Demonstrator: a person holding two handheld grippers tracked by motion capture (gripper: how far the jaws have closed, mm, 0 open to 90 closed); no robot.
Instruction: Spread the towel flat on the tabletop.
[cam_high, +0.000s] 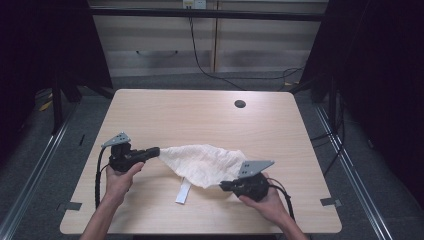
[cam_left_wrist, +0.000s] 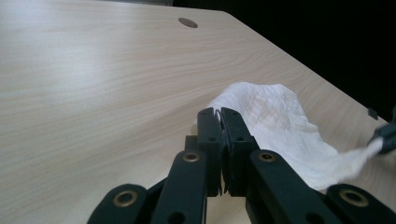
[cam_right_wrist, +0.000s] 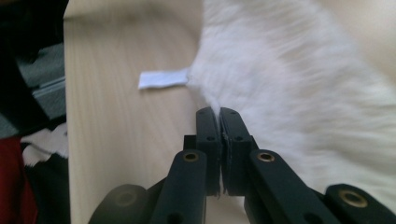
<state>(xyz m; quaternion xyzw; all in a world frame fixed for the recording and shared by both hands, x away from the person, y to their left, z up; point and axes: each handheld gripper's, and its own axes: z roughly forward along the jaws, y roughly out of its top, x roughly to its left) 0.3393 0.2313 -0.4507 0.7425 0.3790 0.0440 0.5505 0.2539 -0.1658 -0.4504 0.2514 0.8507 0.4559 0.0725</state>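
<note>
The cloth (cam_high: 202, 162) lies on the table (cam_high: 200, 115), between left claw (cam_high: 156, 150) and right claw (cam_high: 223, 186).

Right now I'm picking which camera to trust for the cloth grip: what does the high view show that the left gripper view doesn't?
High view alone: both hands, the right gripper clamped on the white cloth, and the cloth's white tag.

Left gripper view alone: the left gripper up close, jaws shut with a cloth edge pinched between them.

Both: the cloth stretched over the wooden table and the table's cable hole.

A fixed high camera looked forward and down over the whole table (cam_high: 210, 107). Both gripper cameras sat low and close, sharing the white cloth (cam_high: 202, 162).
</note>
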